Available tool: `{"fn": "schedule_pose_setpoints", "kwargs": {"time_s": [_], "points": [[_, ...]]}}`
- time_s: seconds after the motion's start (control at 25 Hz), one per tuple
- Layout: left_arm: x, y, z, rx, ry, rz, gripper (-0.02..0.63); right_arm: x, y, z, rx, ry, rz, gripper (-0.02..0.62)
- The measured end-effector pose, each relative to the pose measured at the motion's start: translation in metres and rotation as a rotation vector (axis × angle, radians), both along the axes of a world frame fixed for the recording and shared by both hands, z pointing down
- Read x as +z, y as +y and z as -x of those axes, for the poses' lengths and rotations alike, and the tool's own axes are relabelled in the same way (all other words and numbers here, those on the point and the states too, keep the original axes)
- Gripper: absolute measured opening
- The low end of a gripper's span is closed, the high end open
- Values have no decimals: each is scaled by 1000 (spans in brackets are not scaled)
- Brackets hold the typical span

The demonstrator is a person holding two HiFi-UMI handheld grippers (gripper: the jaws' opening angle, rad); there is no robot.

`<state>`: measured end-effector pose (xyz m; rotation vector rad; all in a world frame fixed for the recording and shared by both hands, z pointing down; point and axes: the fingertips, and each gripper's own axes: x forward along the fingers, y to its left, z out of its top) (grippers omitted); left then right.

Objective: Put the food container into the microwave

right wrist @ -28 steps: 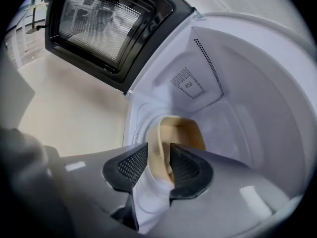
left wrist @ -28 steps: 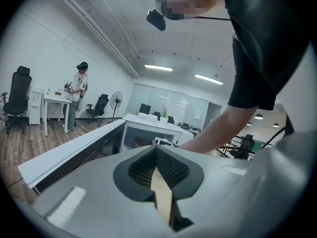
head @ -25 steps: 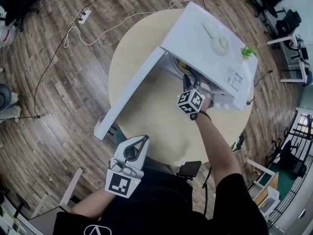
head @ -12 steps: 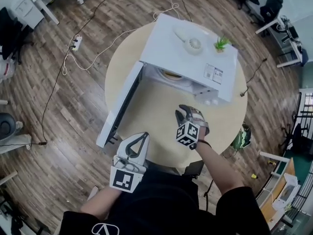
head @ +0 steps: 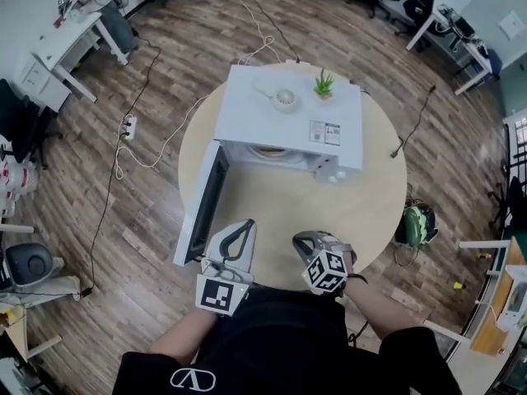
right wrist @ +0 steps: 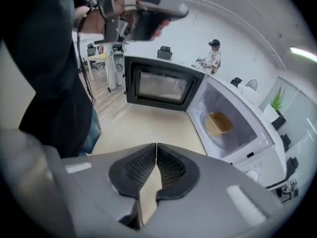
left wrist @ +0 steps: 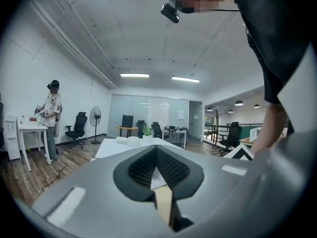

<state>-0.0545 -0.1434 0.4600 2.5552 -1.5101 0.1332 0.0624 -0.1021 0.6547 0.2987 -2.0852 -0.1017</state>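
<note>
At the near edge of the table (head: 280, 200), found the right tongs (head: 306, 239) shut pad to pad, having just been closing, with nothing caught between. Found the left tongs (head: 244, 225) just beside, to the left, likewise closed tip to tip and empty. Saw both held close to the body, well apart from the microwave (head: 284, 113) on the far half of the table.

Spotted the food container (right wrist: 219, 123) already inside the microwave, on the turntable, touched by neither tongs. Placed it far and a little left of the right tongs from overhead; ahead and to the right along those tongs' own line. Could tell no long side on it: looked a squat, rounded tub. Judged the placing done and the door (head: 202, 204) the likely next concern: stood wide open on the left, swung toward the near side, its free edge near the left tongs, so took those for the nearer pair.

Noted a sticker (head: 325, 132) on the microwave's top, print too small to read, and a white emblem (head: 191, 378) on the dark shirt, no letters legible. Made out no brand name anywhere. Saw a potted plant (head: 324, 83) there too.
</note>
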Motion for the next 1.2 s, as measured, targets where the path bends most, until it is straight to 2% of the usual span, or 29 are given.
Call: {"fn": "schedule_pose_setpoints", "kwargs": {"time_s": [0.16,0.32,0.44,0.52,0.6,0.8,1.0,1.2], "points": [[-23,-6,-4,6,-10,-39,0,-56,16,19,-10,-140,-33,9],[-46,-17,-3,13,-30,-92,0,-134,8,34,45,-371,-115,9],[-62,-23,-5,17,-39,-134,0,-196,-5,31,144,-595,-174,9],[-72,-25,-9,19,-37,-154,0,-230,-16,19,252,-740,-177,9],[-82,-27,-11,21,-34,-175,0,-254,-28,1,363,-839,-183,9],[-109,-33,-8,12,2,-259,0,-292,-51,-45,513,-963,-320,9],[-139,-34,-11,19,34,-310,0,-312,-63,-71,621,-1042,-399,9],[-155,-33,1,-6,47,-344,0,-322,-71,-95,715,-1098,-436,9]]}}
